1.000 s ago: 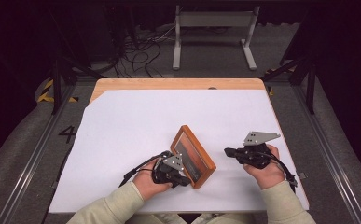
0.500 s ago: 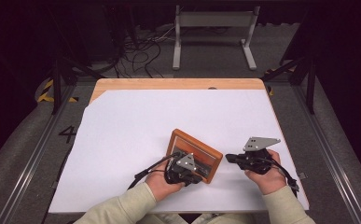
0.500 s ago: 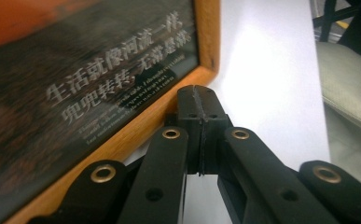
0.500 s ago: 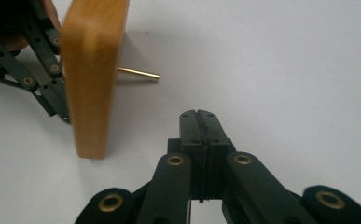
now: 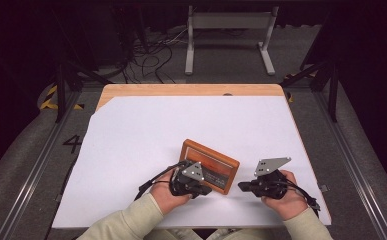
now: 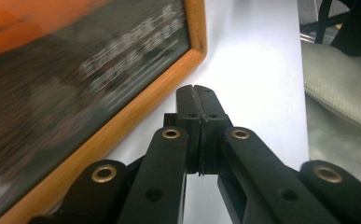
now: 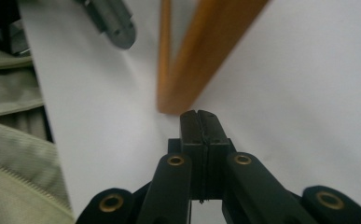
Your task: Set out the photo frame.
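A wooden-framed picture with a dark face and pale lettering lies on the white table top, near the front edge. My left gripper is shut with nothing in it, against the frame's near long side. In the left gripper view the closed tips sit just beside the orange frame rail. My right gripper is also shut and empty, pointing left at the frame's near right corner. In the right gripper view its tips almost touch that corner.
The table's wooden rim shows at the far side. Dark floor with cables and a metal stand lies beyond it. Pale sleeves come in from the bottom. A grey part of the other gripper shows in the right gripper view.
The picture has turned from a steep diagonal to a flatter angle and shifted right. My left gripper moved right along with it. The right gripper drifted slightly nearer.
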`<state>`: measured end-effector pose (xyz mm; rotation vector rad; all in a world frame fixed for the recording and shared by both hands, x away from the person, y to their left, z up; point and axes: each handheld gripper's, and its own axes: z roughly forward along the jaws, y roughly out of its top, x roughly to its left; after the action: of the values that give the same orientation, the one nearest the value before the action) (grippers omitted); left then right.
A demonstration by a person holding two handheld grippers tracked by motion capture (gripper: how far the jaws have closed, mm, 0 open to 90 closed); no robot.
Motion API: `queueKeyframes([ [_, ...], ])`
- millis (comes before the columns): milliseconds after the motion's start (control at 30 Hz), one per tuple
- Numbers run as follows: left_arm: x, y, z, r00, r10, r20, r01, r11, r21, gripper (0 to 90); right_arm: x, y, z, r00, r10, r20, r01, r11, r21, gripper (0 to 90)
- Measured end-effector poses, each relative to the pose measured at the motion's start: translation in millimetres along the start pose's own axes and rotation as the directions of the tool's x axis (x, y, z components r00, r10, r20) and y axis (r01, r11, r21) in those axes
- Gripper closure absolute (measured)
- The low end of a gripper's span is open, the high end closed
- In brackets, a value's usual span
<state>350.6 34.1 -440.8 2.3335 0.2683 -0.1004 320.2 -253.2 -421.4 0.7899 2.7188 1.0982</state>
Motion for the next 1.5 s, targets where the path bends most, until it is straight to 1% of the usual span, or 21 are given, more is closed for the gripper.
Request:
queueKeyframes([
  [67, 3.9, -3.3, -6.6, 0.9998, -0.018, -0.004, 0.018, 0.9998, -0.006, 89.6, 6.2, 2.3, 3.1, 0.9995, -0.016, -0.026, 0.016, 1.0, 0.007, 90.0],
  [100, 3.9, -3.3, -6.6, 0.9998, -0.018, -0.004, 0.018, 0.9998, -0.006, 89.5, 8.4, 3.5, 4.5, 0.9991, -0.021, -0.036, 0.021, 1.0, 0.007, 90.0],
  [133, 7.6, -6.1, -12.6, 0.9995, -0.03, -0.01, 0.03, 0.9995, -0.009, 89.3, 10.5, 4.7, 6.4, 0.9986, -0.027, -0.045, 0.027, 1.0, 0.007, 90.0],
  [200, 9.3, -7.5, -15.4, 0.9992, -0.038, -0.013, 0.038, 0.9992, -0.015, 89.0, 12.3, 5.7, 8.5, 0.998, -0.035, -0.053, 0.035, 0.999, 0.008, 90.0],
  [267, 13.6, -11.2, -22.9, 0.9978, -0.064, -0.02, 0.063, 0.9975, -0.032, 88.8, 16.0, 7.4, 14.9, 0.9966, -0.043, -0.071, 0.044, 0.999, 0.009, 90.0],
  [300, 15.2, -12.4, -25.2, 0.9975, -0.067, -0.023, 0.067, 0.9971, -0.036, 88.6, 18.4, 8.2, 20.2, 0.9958, -0.053, -0.075, 0.054, 0.998, 0.015, 90.0],
  [500, 20.9, -19.7, -37.5, 0.9946, -0.09, -0.052, 0.087, 0.9946, -0.056, 87.8, 26.0, 11.3, 38.1, 0.9945, -0.08, -0.068, 0.082, 0.996, 0.027, 90.0],
  [533, 20.9, -19.7, -37.5, 0.9946, -0.09, -0.052, 0.087, 0.9946, -0.056, 87.8, 26.0, 11.3, 38.1, 0.9945, -0.08, -0.068, 0.082, 0.996, 0.027, 90.0],
  [600, 23.7, -23.6, -43.0, 0.9925, -0.104, -0.064, 0.1, 0.9928, -0.066, 87.6, 28.0, 12.1, 44.0, 0.9931, -0.109, -0.043, 0.111, 0.993, 0.049, 90.0],
  [633, 23.7, -23.6, -43.0, 0.9925, -0.104, -0.064, 0.1, 0.9928, -0.066, 87.6, 28.0, 12.1, 44.0, 0.9931, -0.109, -0.043, 0.111, 0.993, 0.049, 90.0],
  [700, 24.7, -26.6, -45.9, 0.9909, -0.116, -0.068, 0.112, 0.9914, -0.068, 87.6, 27.9, 12.3, 44.4, 0.9928, -0.112, -0.042, 0.114, 0.992, 0.052, 90.0],
  [767, 26.1, -29.3, -49.3, 0.9901, -0.118, -0.075, 0.113, 0.9907, -0.076, 87.6, 26.5, 12.7, 43.5, 0.9925, -0.122, -0.007, 0.123, 0.99, 0.063, 90.0],
  [867, 27.5, -34.1, -54.4, 0.9872, -0.134, -0.086, 0.127, 0.9883, -0.084, 87.6, 19.4, 11.2, 41.5, 0.9942, -0.106, 0.016, 0.105, 0.993, 0.056, 90.0],
  [1000, 29.9, -41.8, -60.4, 0.9831, -0.154, -0.098, 0.146, 0.9853, -0.089, 87.6, 12.2, 10.2, 41.9, 0.9955, -0.091, 0.027, 0.09, 0.995, 0.05, 90.0],
  [1067, 30.8, -45.2, -63.7, 0.9814, -0.158, -0.109, 0.148, 0.9844, -0.096, 87.6, 8.5, 9.6, 42.6, 0.9955, -0.088, 0.036, 0.086, 0.995, 0.05, 90.0],
  [1100, 30.9, -46.6, -65.0, 0.9809, -0.164, -0.104, 0.154, 0.9835, -0.095, 87.6, 6.3, 9.2, 42.2, 0.9956, -0.084, 0.042, 0.082, 0.995, 0.048, 90.0],
  [1133, 31.4, -48.3, -66.3, 0.9795, -0.167, -0.113, 0.156, 0.9831, -0.096, 87.6, 4.6, 9.0, 41.9, 0.9953, -0.084, 0.05, 0.081, 0.996, 0.046, 90.0],
  [1200, 31.5, -49.3, -66.6, 0.9791, -0.17, -0.111, 0.16, 0.9821, -0.1, 87.5, 1.4, 8.2, 40.7, 0.9954, -0.076, 0.059, 0.074, 0.996, 0.044, 90.0],
  [1267, 31.8, -52.0, -68.5, 0.977, -0.179, -0.115, 0.168, 0.9809, -0.098, 87.4, -1.7, 7.1, 39.4, 0.9952, -0.067, 0.072, 0.064, 0.997, 0.04, 90.0],
  [1400, 32.6, -53.6, -70.3, 0.9761, -0.182, -0.119, 0.17, 0.9801, -0.102, 86.5, -3.4, 6.0, 36.6, 0.9947, -0.059, 0.084, 0.056, 0.998, 0.042, 90.0],
  [1500, 32.9, -54.5, -72.1, 0.9746, -0.186, -0.124, 0.173, 0.9786, -0.111, 85.2, -2.1, 6.4, 31.8, 0.9959, -0.057, 0.07, 0.055, 0.998, 0.032, 90.0],
])
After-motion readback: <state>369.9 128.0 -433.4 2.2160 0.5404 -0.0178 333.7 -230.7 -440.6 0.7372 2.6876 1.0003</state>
